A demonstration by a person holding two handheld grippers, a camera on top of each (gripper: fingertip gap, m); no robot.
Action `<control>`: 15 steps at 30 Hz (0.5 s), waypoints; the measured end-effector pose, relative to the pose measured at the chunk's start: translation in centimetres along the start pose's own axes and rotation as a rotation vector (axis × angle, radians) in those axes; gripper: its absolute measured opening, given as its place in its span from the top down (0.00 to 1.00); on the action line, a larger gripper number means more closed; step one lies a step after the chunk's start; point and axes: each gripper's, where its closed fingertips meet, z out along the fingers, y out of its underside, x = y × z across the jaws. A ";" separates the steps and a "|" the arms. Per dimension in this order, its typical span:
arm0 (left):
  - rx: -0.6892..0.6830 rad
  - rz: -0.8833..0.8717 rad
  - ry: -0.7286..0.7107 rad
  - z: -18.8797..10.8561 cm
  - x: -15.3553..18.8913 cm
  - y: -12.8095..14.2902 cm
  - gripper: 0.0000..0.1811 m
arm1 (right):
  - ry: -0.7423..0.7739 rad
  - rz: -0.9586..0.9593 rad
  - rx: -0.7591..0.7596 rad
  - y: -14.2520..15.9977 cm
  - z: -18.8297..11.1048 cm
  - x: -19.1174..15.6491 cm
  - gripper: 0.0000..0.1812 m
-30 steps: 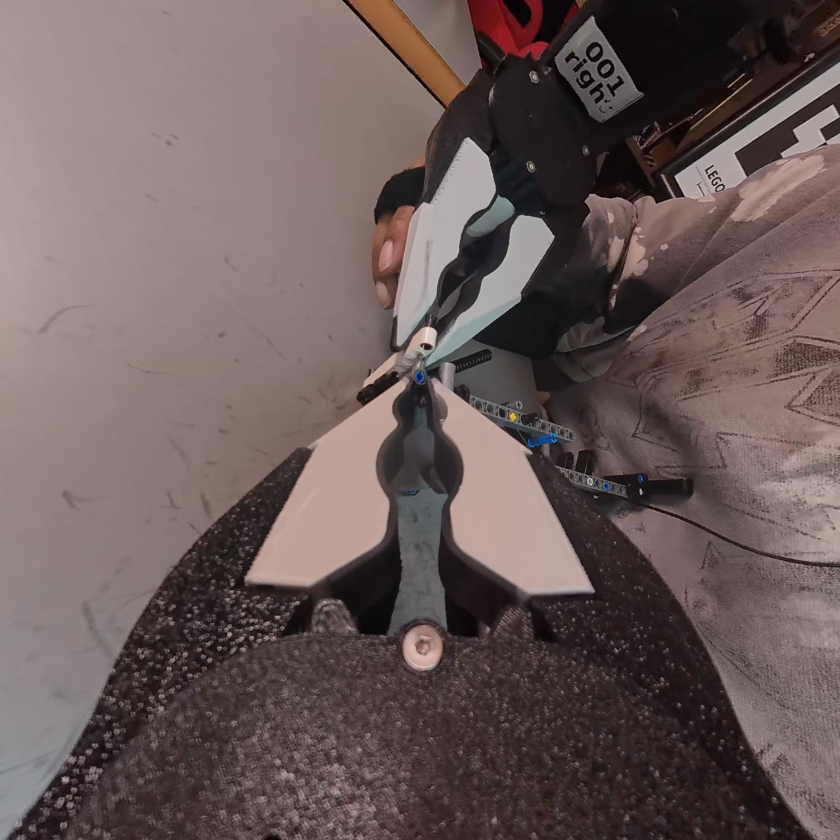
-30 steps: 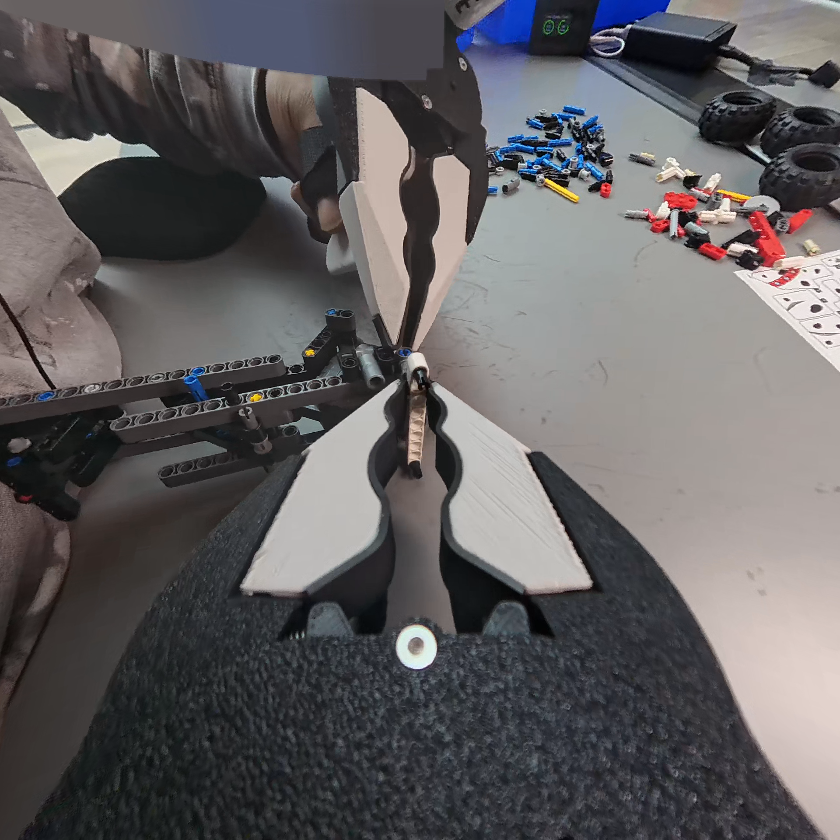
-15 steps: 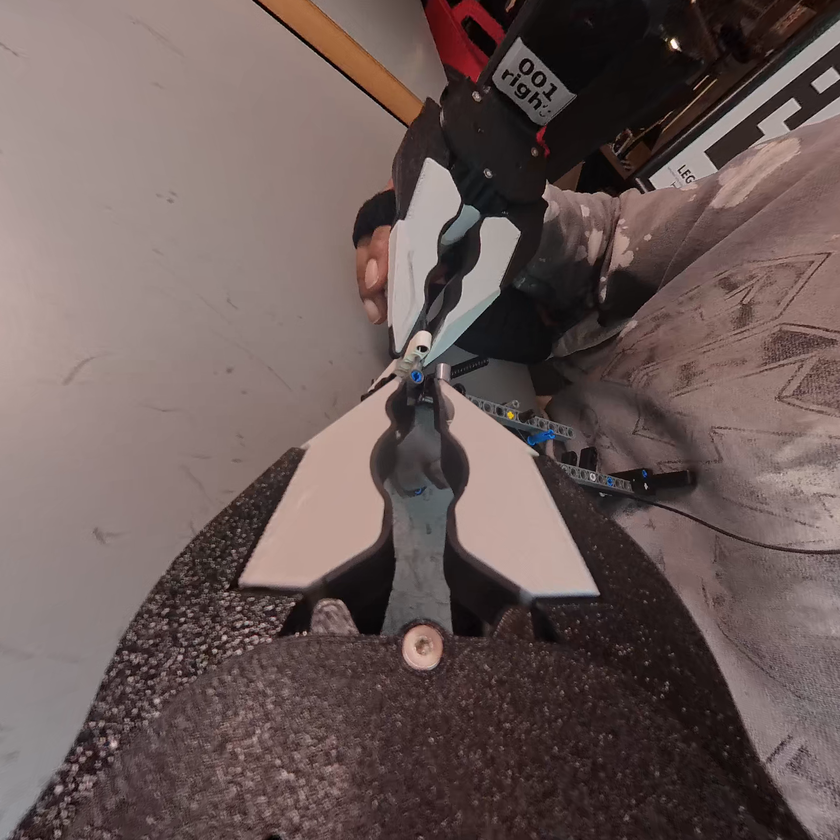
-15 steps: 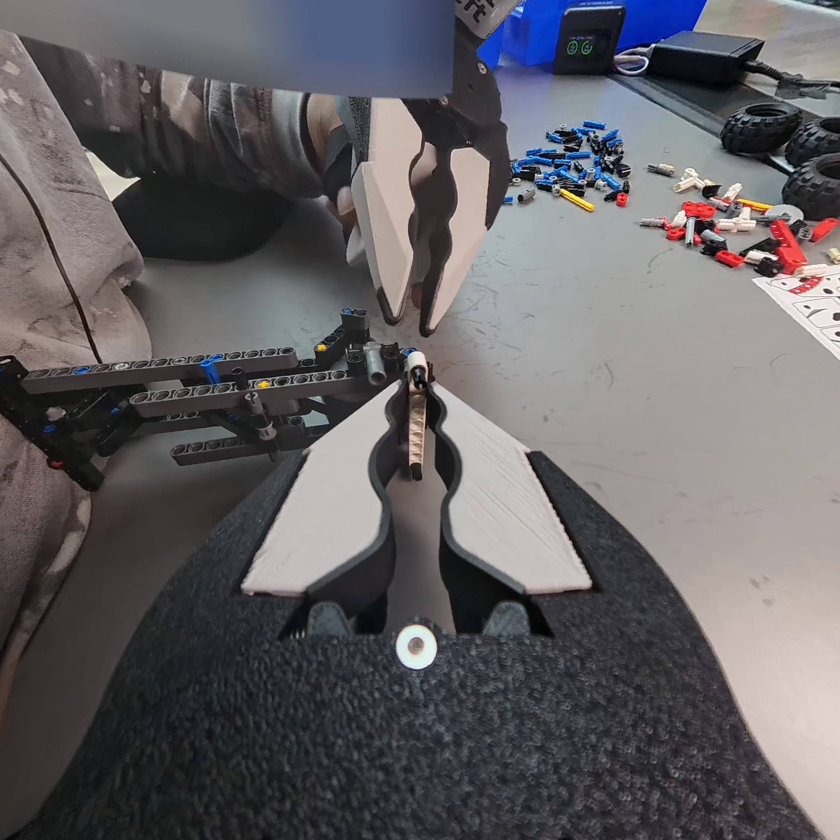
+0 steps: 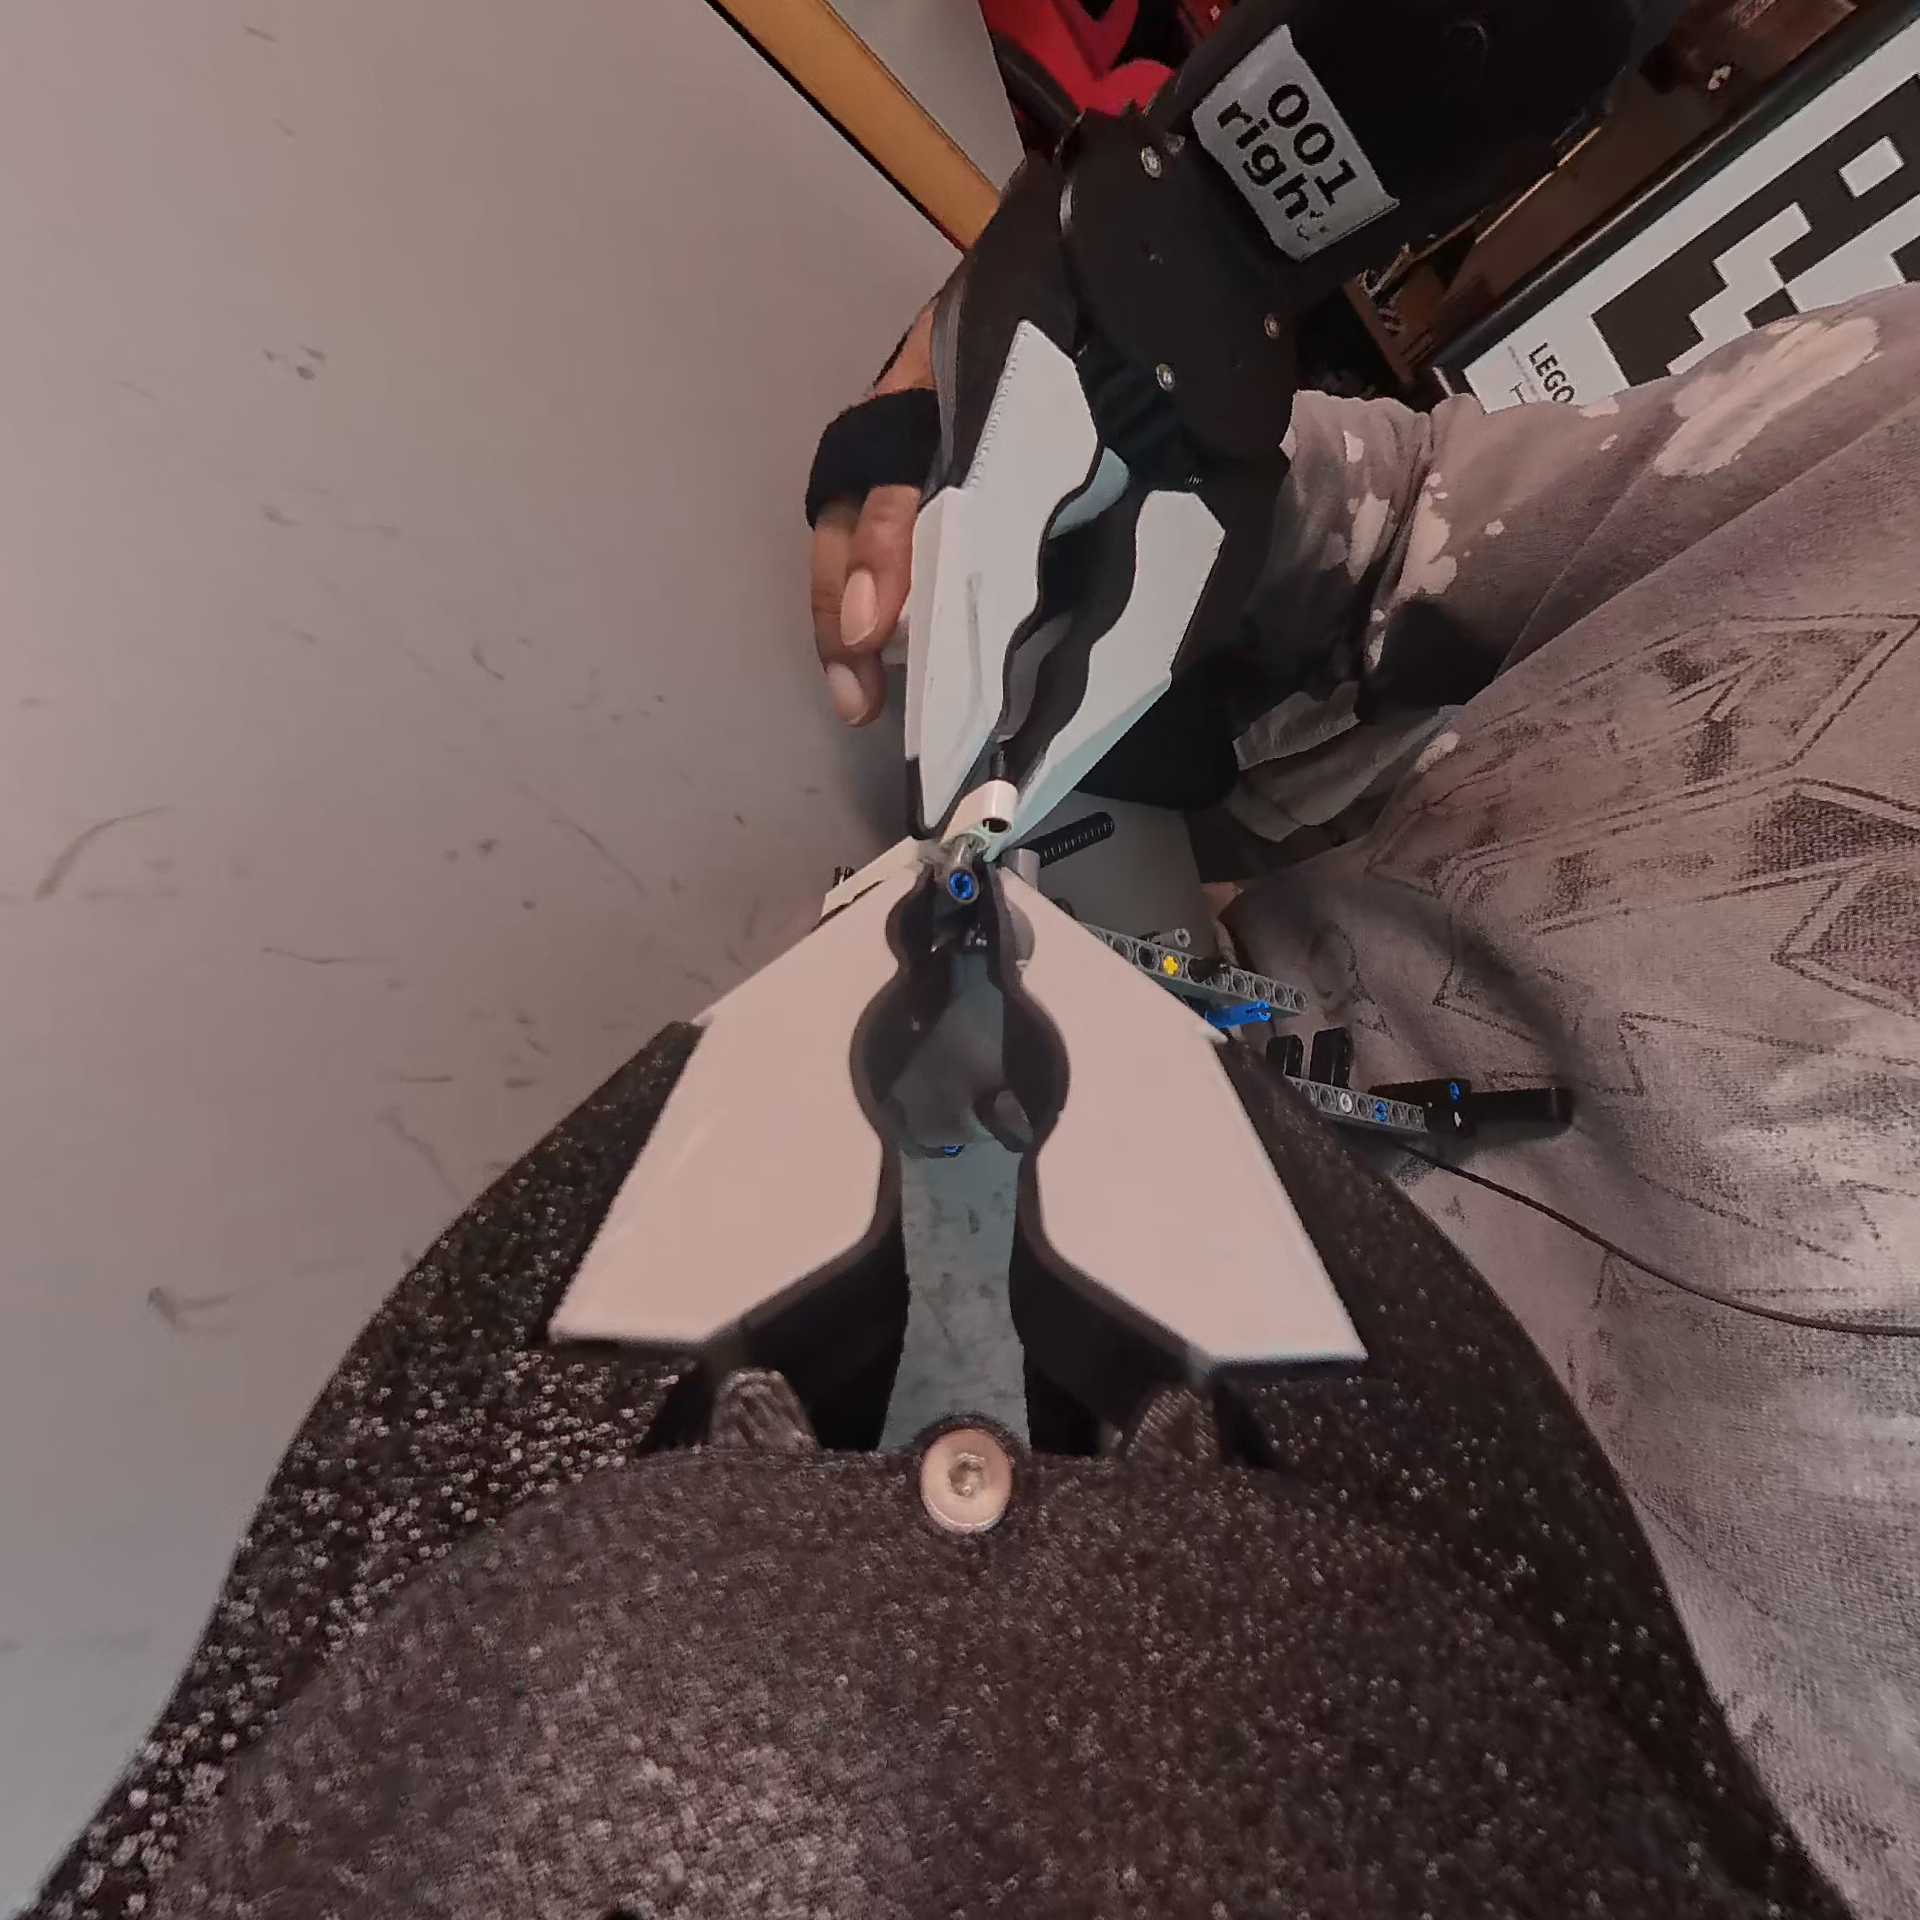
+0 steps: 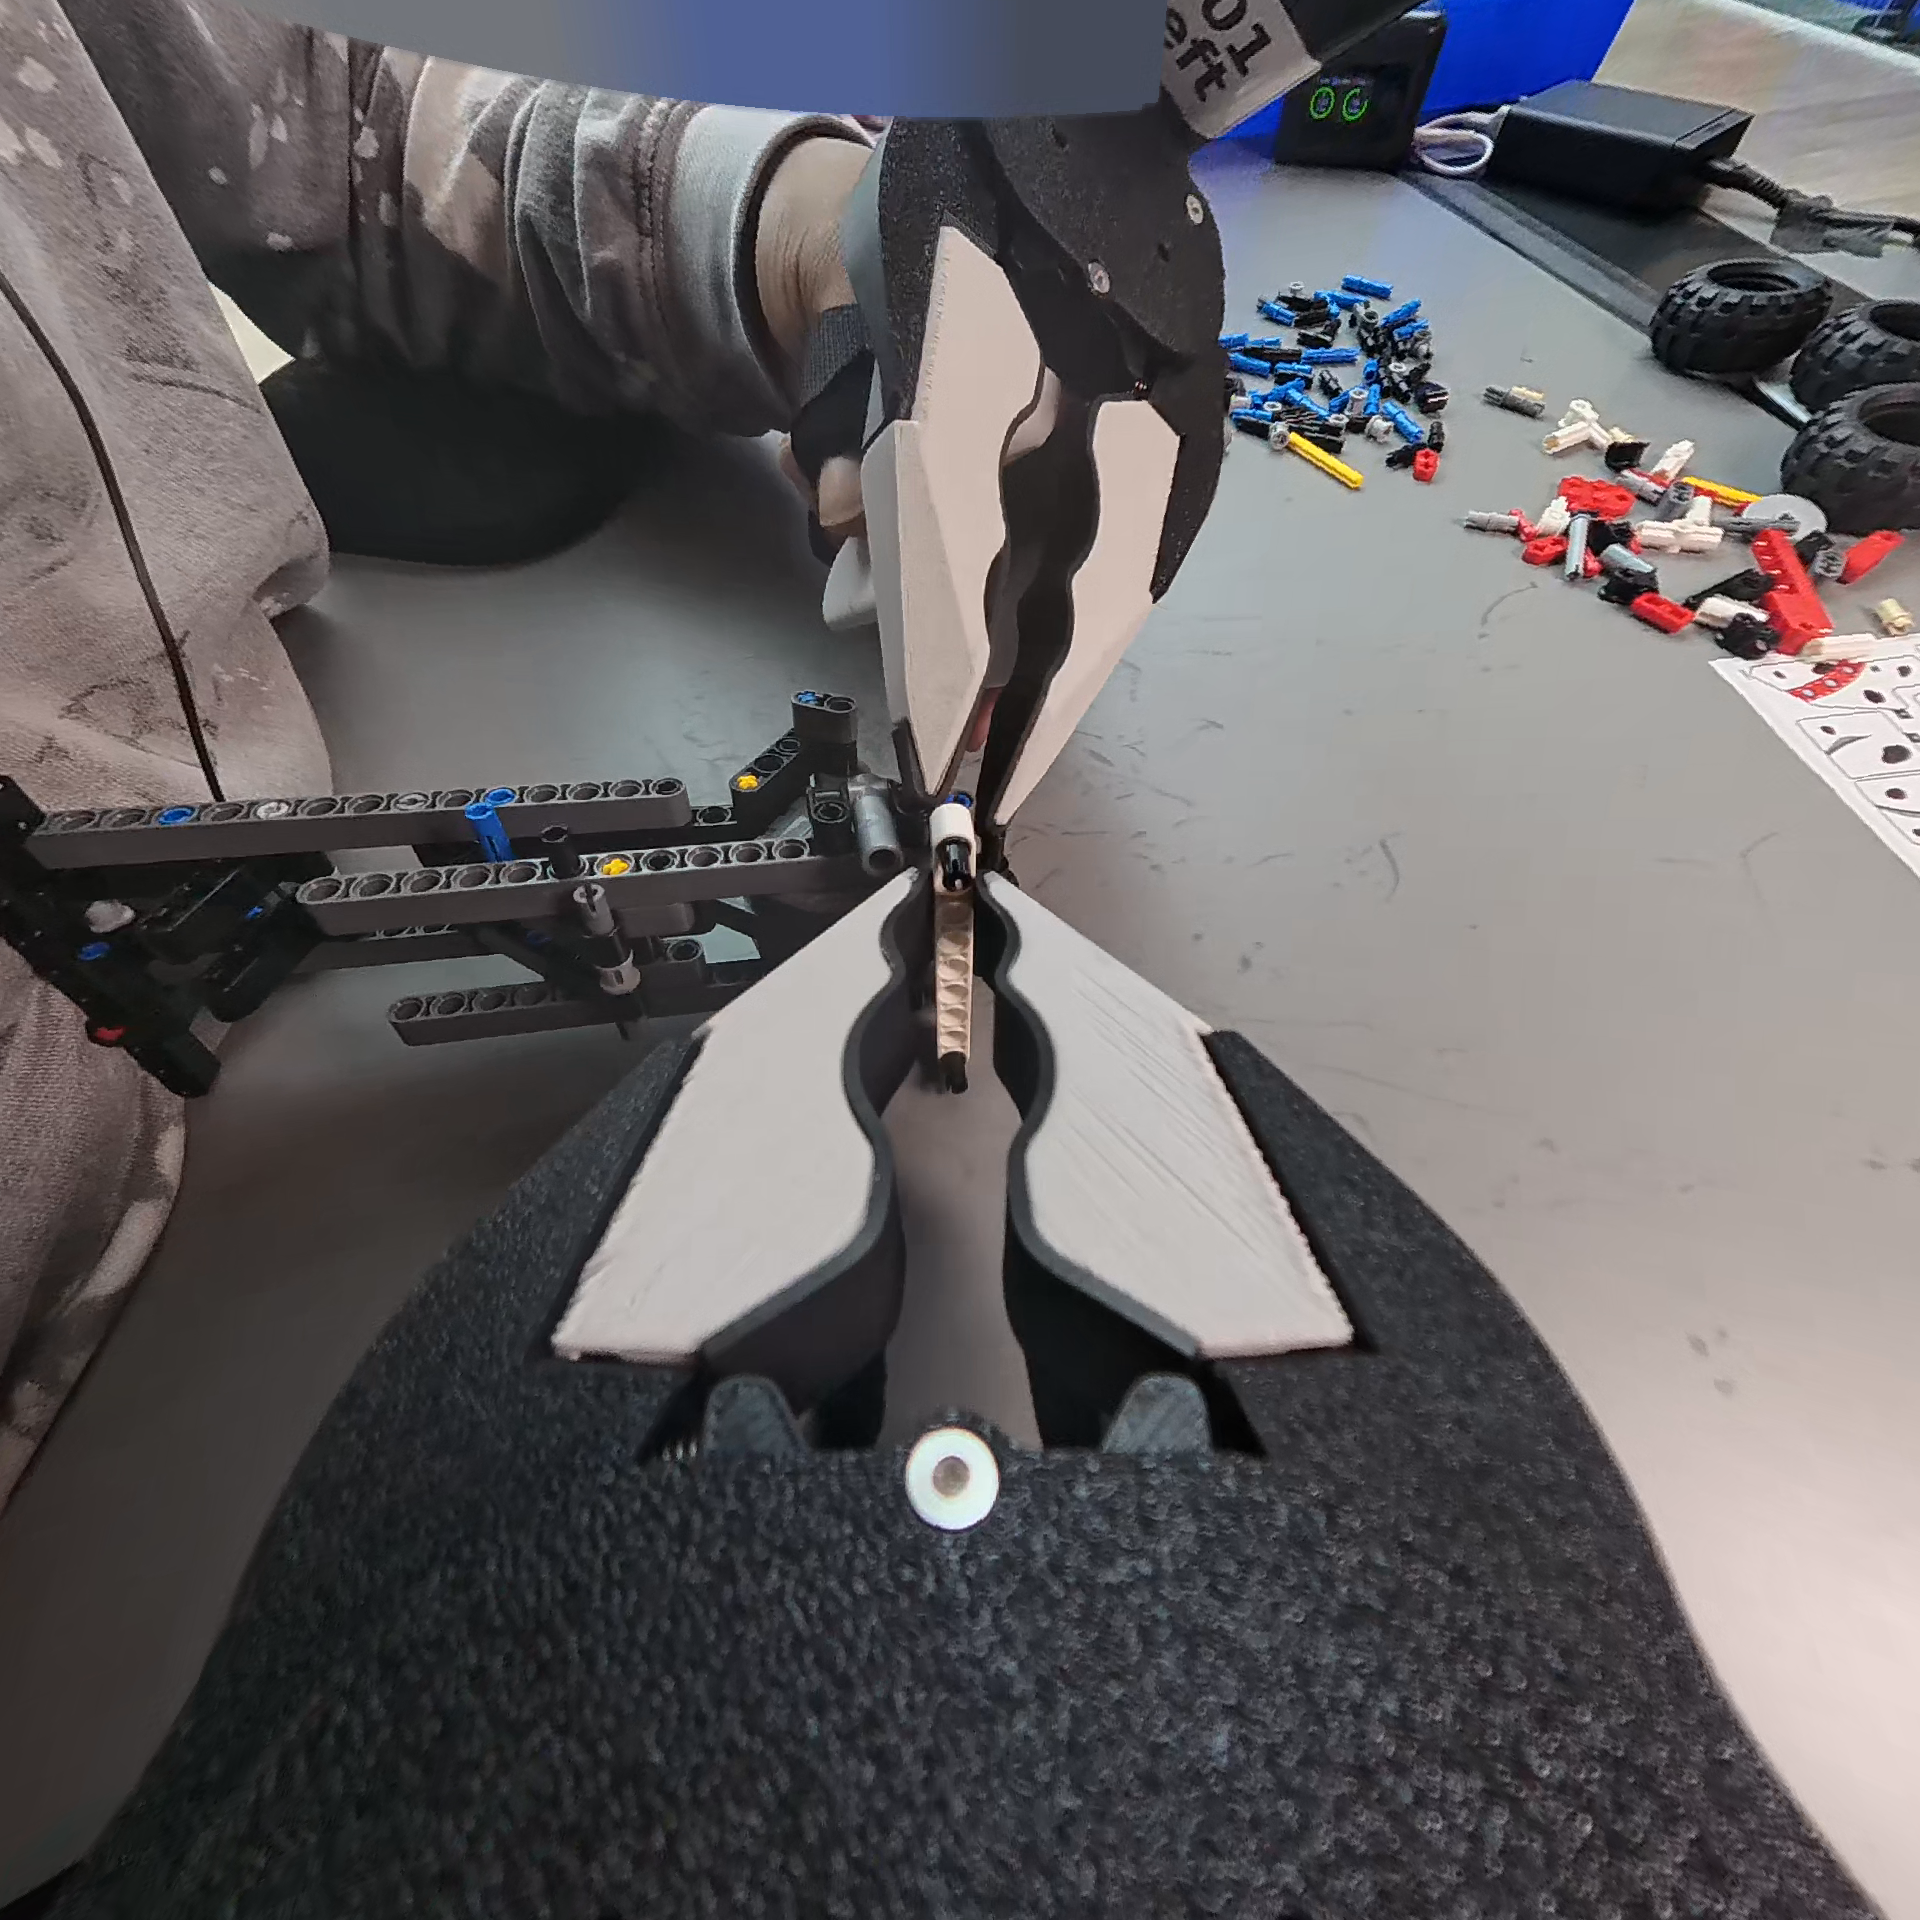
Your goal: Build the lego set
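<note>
the left gripper (image 6: 961,800), lifted off and apart half a second ago, is back down at the frame (image 6: 540,883) end—seemingly clamped on it—while the right gripper (image 6: 951,883) pinches the tan beam (image 6: 951,977) at 12 o'clock, ready to seat.

1. A long dark grey lego frame (image 6: 436,883) of holed beams lies flat on the table.
2. A slim tan beam (image 6: 953,982) with a white-capped (image 6: 953,831) black pin meets the frame's near end.
3. Loose blue pieces (image 6: 1340,374) and red pieces (image 6: 1704,551) are scattered well beyond.
</note>
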 end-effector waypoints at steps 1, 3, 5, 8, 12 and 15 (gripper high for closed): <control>0.005 0.000 -0.006 0.0 0.0 0.0 0.95 | 0.000 0.002 -0.004 0.0 0.0 0.0 0.96; 0.014 -0.007 -0.016 0.0 0.0 0.0 0.95 | -0.001 0.015 -0.008 0.0 0.1 0.0 0.96; 0.026 -0.007 -0.030 0.1 0.0 0.0 0.95 | 0.001 0.013 -0.012 0.0 0.1 0.0 0.96; 0.044 -0.008 -0.059 0.1 0.0 0.0 0.95 | 0.016 0.004 -0.029 0.0 0.1 0.0 0.96; 0.083 -0.005 -0.123 0.0 0.0 -0.1 0.95 | 0.065 -0.001 -0.054 0.0 0.1 0.1 0.96; 0.108 0.005 -0.171 0.0 -0.1 -0.1 0.95 | 0.125 0.013 -0.069 0.1 0.1 0.2 0.96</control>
